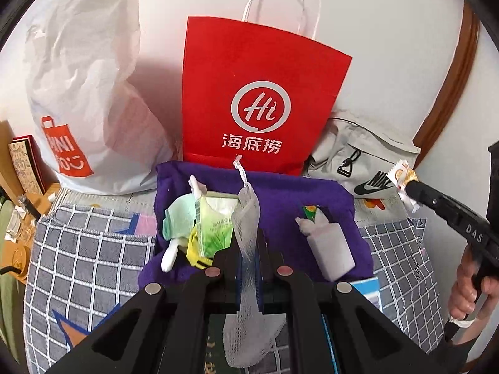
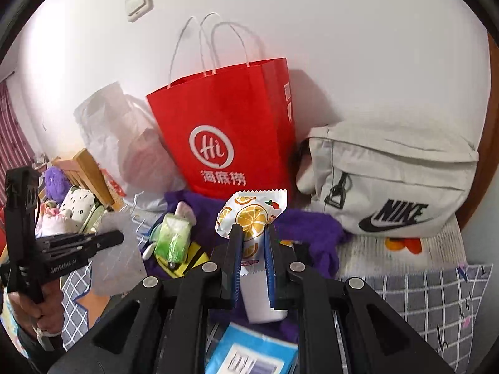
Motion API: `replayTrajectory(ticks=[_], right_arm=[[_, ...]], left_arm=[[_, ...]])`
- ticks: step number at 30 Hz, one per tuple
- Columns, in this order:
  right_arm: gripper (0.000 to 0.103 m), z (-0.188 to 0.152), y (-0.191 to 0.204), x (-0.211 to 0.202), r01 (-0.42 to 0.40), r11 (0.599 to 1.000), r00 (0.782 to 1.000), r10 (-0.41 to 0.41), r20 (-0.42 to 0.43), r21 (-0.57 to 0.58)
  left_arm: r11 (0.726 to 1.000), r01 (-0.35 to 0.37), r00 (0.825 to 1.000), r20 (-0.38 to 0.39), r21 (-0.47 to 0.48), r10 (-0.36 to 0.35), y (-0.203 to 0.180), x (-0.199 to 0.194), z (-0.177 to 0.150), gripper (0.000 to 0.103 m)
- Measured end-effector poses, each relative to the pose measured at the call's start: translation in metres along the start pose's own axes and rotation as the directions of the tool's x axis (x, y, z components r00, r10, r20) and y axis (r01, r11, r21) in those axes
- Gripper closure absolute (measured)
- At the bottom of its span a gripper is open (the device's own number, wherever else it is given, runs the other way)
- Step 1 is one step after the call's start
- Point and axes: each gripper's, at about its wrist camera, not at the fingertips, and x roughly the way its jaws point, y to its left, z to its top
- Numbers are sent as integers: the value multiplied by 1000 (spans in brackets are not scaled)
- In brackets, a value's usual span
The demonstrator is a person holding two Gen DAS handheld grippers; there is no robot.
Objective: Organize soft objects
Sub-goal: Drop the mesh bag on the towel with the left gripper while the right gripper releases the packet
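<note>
The red bag (image 1: pixel 265 93) was smooth matt paper; the white bag (image 1: pixel 87 93) thin crinkly plastic; the purple cloth (image 1: pixel 280 193) soft and fuzzy; the snack packet (image 2: pixel 252 215) shiny; the net pouch (image 1: pixel 248 218) rough mesh

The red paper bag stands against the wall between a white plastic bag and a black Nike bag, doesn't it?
Not quite: the Nike bag is pale grey, with only its logo in black. The right wrist view shows this most clearly. The rest holds: the red paper bag stands against the wall, with the white plastic bag on its other side.
</note>
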Motion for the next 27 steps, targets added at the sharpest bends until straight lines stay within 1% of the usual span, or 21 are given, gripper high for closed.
replayTrajectory(ticks=[3, 6, 12, 15, 18, 21, 25, 27], right_arm=[[89, 7, -3, 11, -2, 1000, 1000, 2, 0, 3], [89, 5, -9, 23, -8, 1000, 1000, 8, -6, 15], [89, -4, -31, 54, -7, 998, 997, 12, -73, 65], [89, -5, -37, 61, -1, 997, 996, 7, -85, 73], [89, -7, -43, 68, 3, 997, 994, 6, -108, 78], [89, -9, -47, 79, 8, 996, 991, 4, -135, 86], [89, -16, -51, 97, 15, 996, 983, 2, -186, 92], [88, -18, -52, 102, 16, 996, 980, 2, -197, 92]], left_arm=[[1000, -2, 1000, -6, 8, 2, -2, 11, 8, 96], [1000, 2, 1000, -17, 19, -2, -5, 23, 13, 96], [999, 22, 998, -56, 32, -20, -11, 54, 16, 96], [999, 34, 997, -66, 32, -32, -12, 65, 19, 96], [998, 39, 997, -69, 39, -36, -14, 74, 18, 96], [998, 43, 995, -91, 44, -39, -14, 83, 15, 96], [997, 49, 994, -102, 58, -43, -14, 89, 14, 96], [997, 48, 994, -104, 63, -41, -14, 91, 14, 96]])
